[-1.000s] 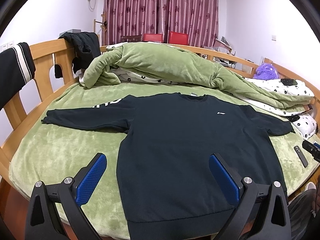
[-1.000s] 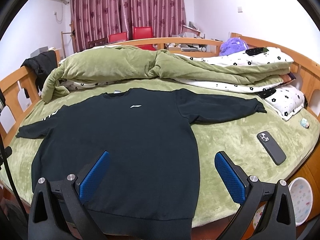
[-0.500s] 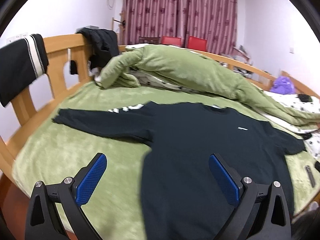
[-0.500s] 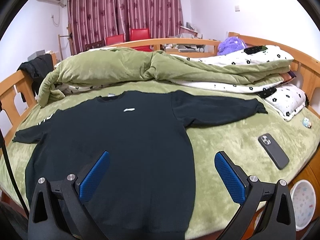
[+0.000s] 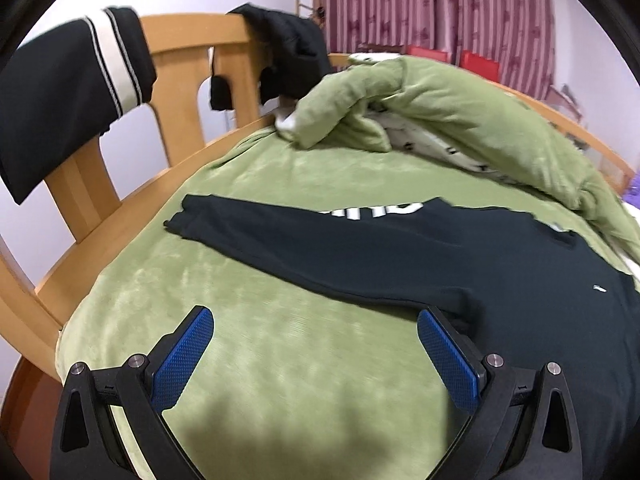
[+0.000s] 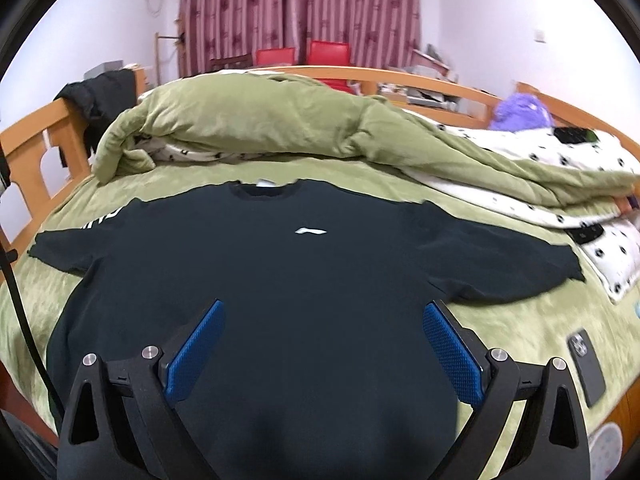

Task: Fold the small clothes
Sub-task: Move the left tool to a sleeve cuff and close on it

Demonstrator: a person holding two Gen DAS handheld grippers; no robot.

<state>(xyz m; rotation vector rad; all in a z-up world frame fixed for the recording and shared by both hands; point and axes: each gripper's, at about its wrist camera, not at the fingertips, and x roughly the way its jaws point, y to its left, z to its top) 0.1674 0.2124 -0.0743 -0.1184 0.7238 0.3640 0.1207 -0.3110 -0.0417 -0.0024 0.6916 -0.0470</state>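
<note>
One black sweatshirt (image 6: pixel 304 280) lies spread flat, front up, on the green plush bed cover (image 5: pixel 280 360), collar toward the far side and both sleeves stretched outward; a small white logo (image 6: pixel 311 231) sits on the chest and white lettering (image 5: pixel 372 211) shows on the sleeve at the person's left. Left gripper (image 5: pixel 314 354): tongs wide apart, holding nothing, hovering over bare green cover just beside the sweatshirt's left sleeve (image 5: pixel 320 252), with its right blue pad (image 5: pixel 448 364) at the edge of the dark fabric near the underarm. Right gripper (image 6: pixel 322 354): tongs wide apart, holding nothing, poised above the lower body of the sweatshirt, both blue pads (image 6: pixel 194 354) over black cloth. One green quilt (image 6: pixel 260 124), bunched in a long heap, lies across the bed beyond the collar, with white spotted bedding (image 6: pixel 560 168) beneath and beside it. One dark phone (image 6: pixel 586 366), camera side up, rests on the cover to the right of the sweatshirt, well apart from its right sleeve (image 6: pixel 512 264). One wooden bed frame (image 5: pixel 176 92) curves around the mattress; a black garment with white stripes (image 5: pixel 60 84) hangs over its rail at the left, and a second black garment (image 5: pixel 292 52) is draped farther along. One purple plush item (image 6: pixel 520 110) sits at the far right. Dark red curtains (image 6: pixel 300 8) and two red chairs (image 6: pixel 304 54) stand behind the bed.
</note>
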